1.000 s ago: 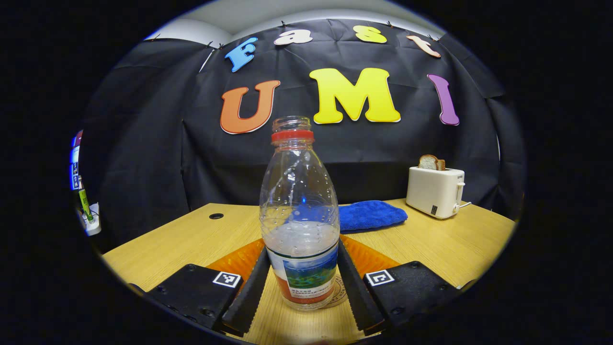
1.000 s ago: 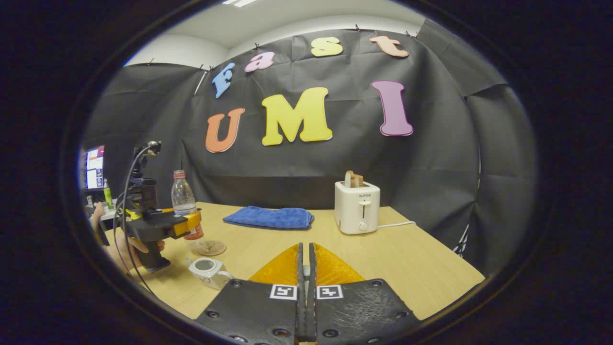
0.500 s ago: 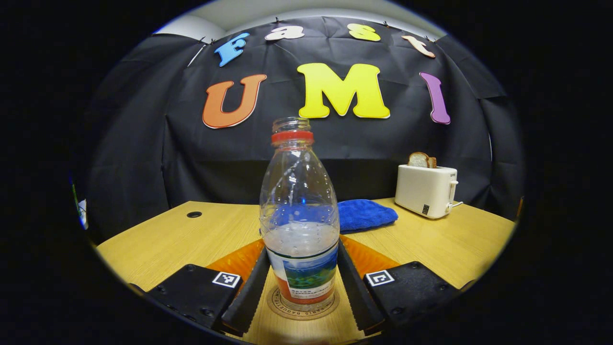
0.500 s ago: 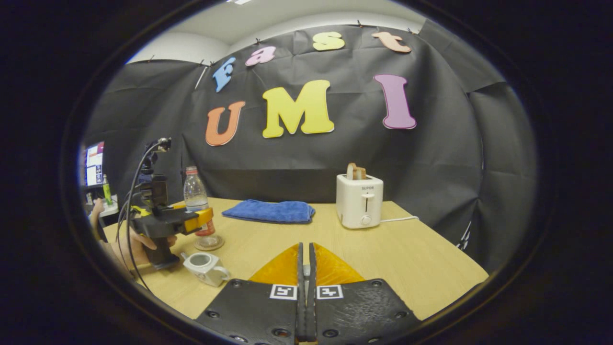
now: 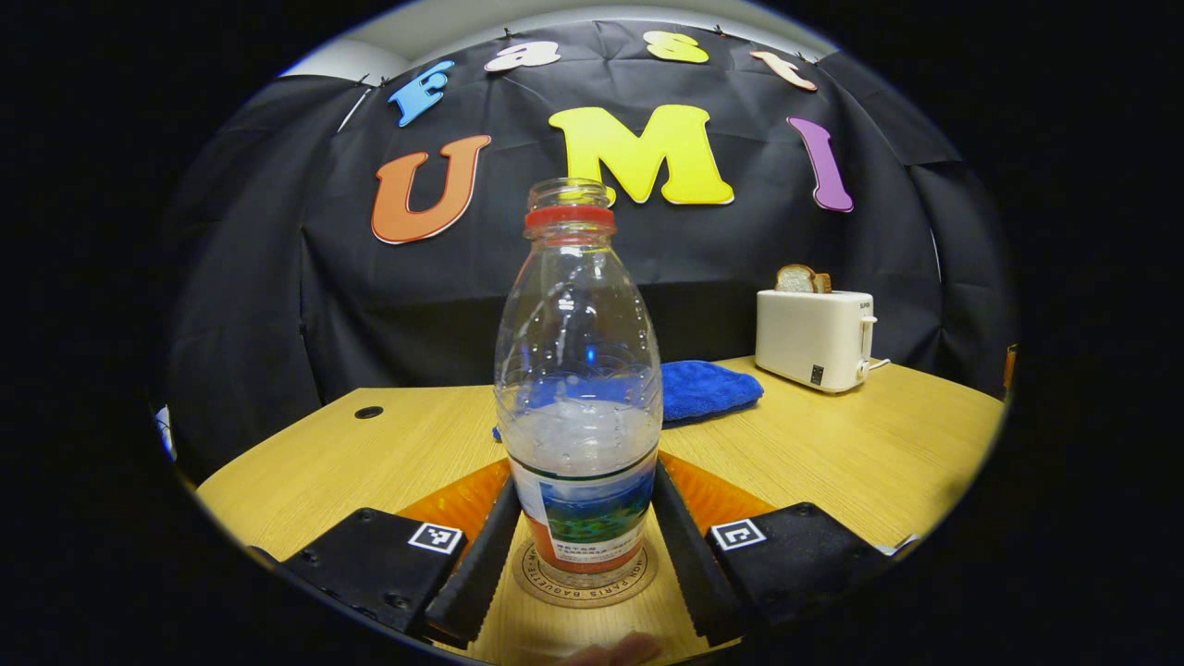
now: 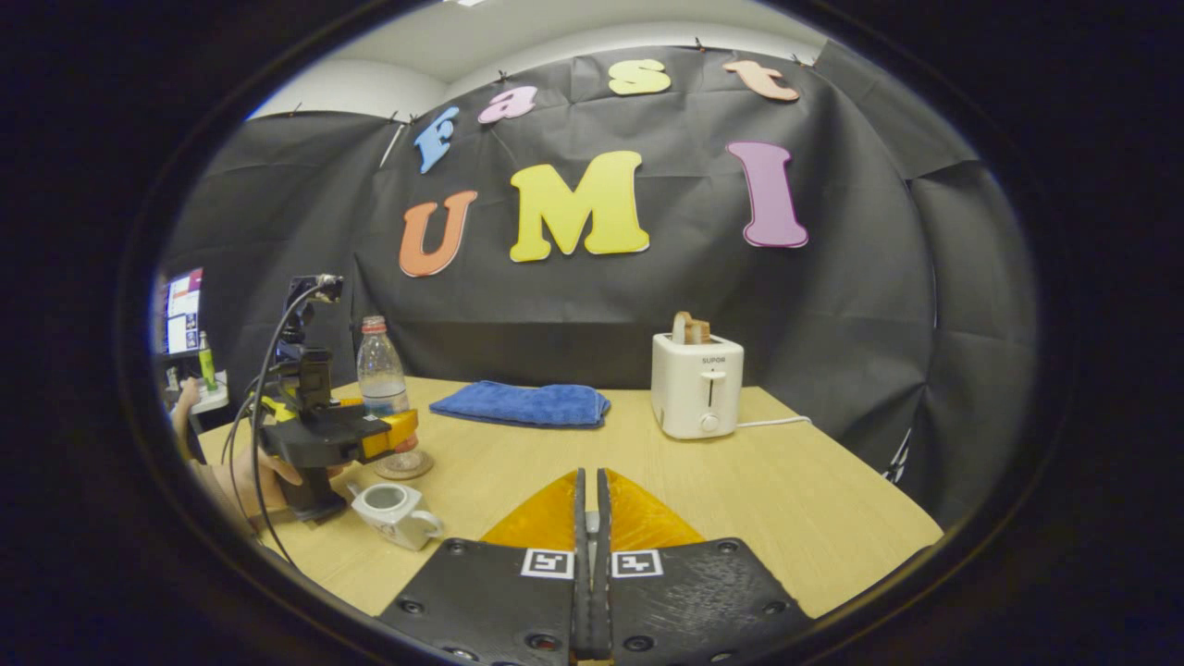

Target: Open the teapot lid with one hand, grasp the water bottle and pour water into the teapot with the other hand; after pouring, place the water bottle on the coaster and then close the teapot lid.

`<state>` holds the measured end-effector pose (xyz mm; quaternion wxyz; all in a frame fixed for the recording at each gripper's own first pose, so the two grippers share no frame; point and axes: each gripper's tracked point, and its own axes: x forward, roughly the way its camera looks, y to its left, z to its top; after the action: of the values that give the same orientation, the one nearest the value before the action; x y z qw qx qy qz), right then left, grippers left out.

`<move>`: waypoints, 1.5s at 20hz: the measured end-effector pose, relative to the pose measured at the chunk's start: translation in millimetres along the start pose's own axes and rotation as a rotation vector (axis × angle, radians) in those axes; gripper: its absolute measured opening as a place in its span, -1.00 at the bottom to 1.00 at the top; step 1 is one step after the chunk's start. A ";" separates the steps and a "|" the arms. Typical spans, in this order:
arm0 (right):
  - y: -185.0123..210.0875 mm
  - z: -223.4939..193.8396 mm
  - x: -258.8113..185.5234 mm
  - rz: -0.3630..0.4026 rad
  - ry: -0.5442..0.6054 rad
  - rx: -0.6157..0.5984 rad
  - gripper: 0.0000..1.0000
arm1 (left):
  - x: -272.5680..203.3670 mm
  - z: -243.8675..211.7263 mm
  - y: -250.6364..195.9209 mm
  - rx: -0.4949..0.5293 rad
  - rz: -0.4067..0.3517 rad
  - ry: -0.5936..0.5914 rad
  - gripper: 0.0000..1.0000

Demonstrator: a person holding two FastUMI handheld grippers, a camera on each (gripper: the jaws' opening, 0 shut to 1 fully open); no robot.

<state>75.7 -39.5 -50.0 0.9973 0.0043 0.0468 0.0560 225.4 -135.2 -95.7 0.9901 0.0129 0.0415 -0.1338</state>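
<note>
Since a second ago we have lowered the water bottle (image 5: 578, 388) onto the coaster (image 5: 585, 581), our left claw (image 5: 583, 555) pinching its label. Our right claw (image 6: 588, 564) stays pressed together, the lidless teapot (image 6: 396, 511) left of it.

This is a staged recording booth set up inside an office-like room: a black cloth backdrop (image 6: 832, 305) is clipped up as a wall, with a plain white wall and ceiling (image 6: 518, 46) showing above it. A light wood-grain desk (image 6: 814, 499) with a round cable hole (image 5: 368, 413) carries kitchen props, a white two-slot toaster (image 6: 697, 384) holding bread and a folded blue towel (image 6: 523, 404). At the far left edge stands a lit computer monitor (image 6: 183, 313).
</note>
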 end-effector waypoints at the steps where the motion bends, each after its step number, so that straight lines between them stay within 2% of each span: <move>1: 0.0 -0.4 0.0 0.000 0.000 -0.002 -0.99 | -3.2 1.3 -2.0 -0.006 -0.011 -0.005 0.65; 4: 2.8 -0.6 -2.0 0.003 0.003 -0.004 -1.00 | -8.8 6.5 -6.8 -0.011 -0.024 -0.010 0.92; 6: 2.9 0.3 -5.4 0.004 0.001 -0.011 -1.00 | -14.2 8.0 -6.2 0.000 -0.021 -0.016 0.94; 18: 18.2 -1.0 -2.6 0.014 -0.011 -0.015 -1.00 | -42.8 1.1 14.8 0.008 -0.009 -0.017 0.94; 21: 23.5 0.8 -2.6 0.014 -0.023 -0.017 -1.00 | -51.7 -1.5 6.9 -0.016 -0.058 -0.028 0.95; 25: 34.9 -4.0 -2.1 0.021 -0.014 -0.028 -0.99 | -66.1 -12.7 14.1 -0.010 -0.072 -0.010 0.95; 28: 48.2 -5.5 -5.2 0.038 -0.014 -0.043 -1.00 | -88.0 -10.5 25.8 -0.053 -0.054 -0.038 0.94; 30: 58.2 -5.7 -7.7 0.055 -0.022 -0.051 -1.00 | -100.1 -12.8 39.3 -0.049 -0.011 -0.038 0.94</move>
<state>61.1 17.5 -54.2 0.9957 -0.0190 0.0343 0.0845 138.7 -70.5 -99.4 0.9900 -0.0142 0.0261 -0.1382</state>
